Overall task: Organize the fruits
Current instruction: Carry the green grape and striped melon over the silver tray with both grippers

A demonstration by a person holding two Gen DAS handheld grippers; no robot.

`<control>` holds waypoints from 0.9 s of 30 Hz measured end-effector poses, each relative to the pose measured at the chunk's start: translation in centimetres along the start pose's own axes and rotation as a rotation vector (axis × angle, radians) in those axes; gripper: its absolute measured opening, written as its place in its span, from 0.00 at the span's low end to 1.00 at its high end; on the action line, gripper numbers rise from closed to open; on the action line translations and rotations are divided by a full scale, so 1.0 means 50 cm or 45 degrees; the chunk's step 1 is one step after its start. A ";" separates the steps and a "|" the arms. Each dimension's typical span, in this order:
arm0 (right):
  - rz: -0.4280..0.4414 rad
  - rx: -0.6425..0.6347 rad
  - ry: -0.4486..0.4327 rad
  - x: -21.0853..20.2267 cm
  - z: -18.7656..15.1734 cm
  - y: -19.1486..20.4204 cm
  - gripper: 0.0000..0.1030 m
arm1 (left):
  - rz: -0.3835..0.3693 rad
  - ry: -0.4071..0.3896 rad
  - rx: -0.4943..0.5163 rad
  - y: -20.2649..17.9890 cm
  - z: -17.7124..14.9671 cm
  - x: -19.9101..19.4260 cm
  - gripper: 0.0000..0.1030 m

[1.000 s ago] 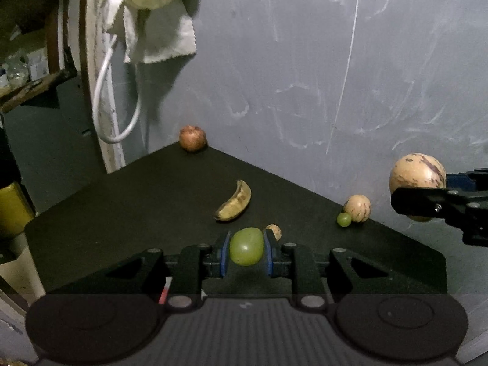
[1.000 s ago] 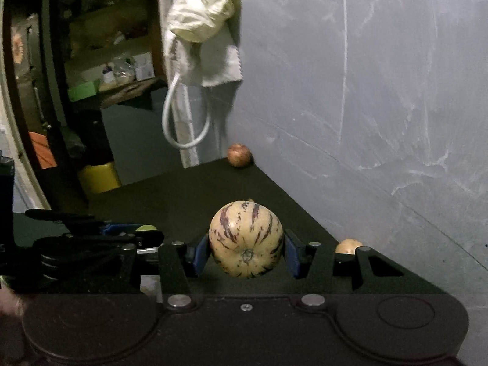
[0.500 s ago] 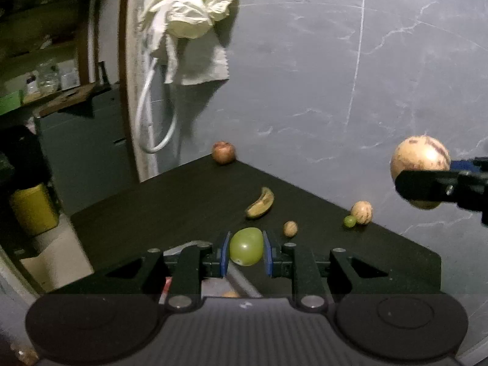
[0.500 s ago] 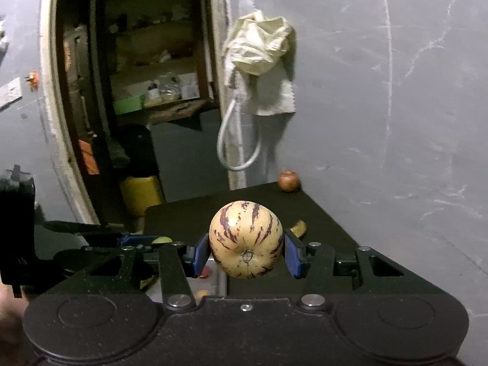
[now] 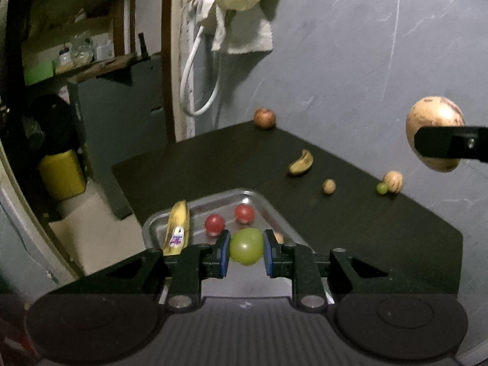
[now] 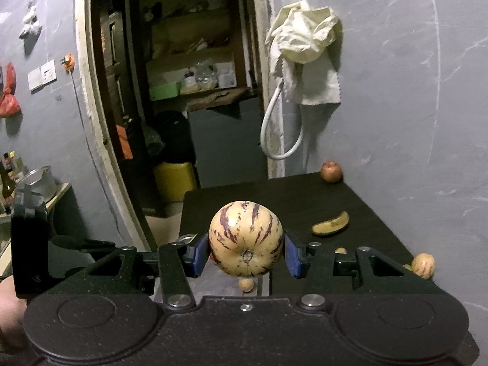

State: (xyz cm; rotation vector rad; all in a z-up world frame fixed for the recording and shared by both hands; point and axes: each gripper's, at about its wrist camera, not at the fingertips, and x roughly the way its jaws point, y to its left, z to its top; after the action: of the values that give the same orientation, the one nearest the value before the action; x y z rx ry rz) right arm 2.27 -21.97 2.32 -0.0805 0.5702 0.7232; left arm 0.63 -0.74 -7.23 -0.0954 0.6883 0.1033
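Note:
My left gripper (image 5: 245,251) is shut on a green grape (image 5: 246,249), held above a metal tray (image 5: 268,206). The tray holds a banana (image 5: 177,228) with a sticker, two red fruits (image 5: 214,223) and a small tan fruit (image 5: 278,238). My right gripper (image 6: 246,251) is shut on a striped cream melon (image 6: 245,238), which also shows at the right of the left wrist view as the melon (image 5: 433,122). On the black table (image 5: 350,213) lie a banana (image 5: 301,162), a small nut-like fruit (image 5: 329,186), a small striped melon (image 5: 393,180), a green grape (image 5: 381,188) and a reddish apple (image 5: 264,118).
The table stands in a corner against a grey wall. A cloth (image 5: 241,3) and a white hose (image 5: 195,85) hang at the corner. Left of the table is a doorway with shelves and a yellow container (image 5: 62,174). A hand shows at the lower left of the right wrist view.
Both grippers have swung left and back from the wall, each keeping its fruit. The metal tray with its fruits has come into the left wrist view under the grape.

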 end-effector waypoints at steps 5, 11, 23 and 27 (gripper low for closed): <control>0.024 -0.013 0.076 0.048 -0.011 0.005 0.50 | 0.007 0.061 -0.005 0.024 -0.030 0.032 0.23; 0.050 -0.042 0.173 0.134 -0.024 0.015 0.50 | 0.019 0.135 0.012 0.046 -0.065 0.084 0.23; 0.127 -0.253 0.381 0.381 -0.055 0.038 0.50 | 0.013 0.249 -0.003 0.098 -0.092 0.154 0.23; 0.156 -0.326 0.447 0.451 -0.064 0.050 0.50 | -0.003 0.269 0.011 0.099 -0.095 0.170 0.23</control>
State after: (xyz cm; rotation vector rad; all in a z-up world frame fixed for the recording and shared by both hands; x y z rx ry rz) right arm 12.79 -7.32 -11.79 -0.4196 0.8193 0.9069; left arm 3.55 4.11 -16.58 -0.0999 0.8992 0.0887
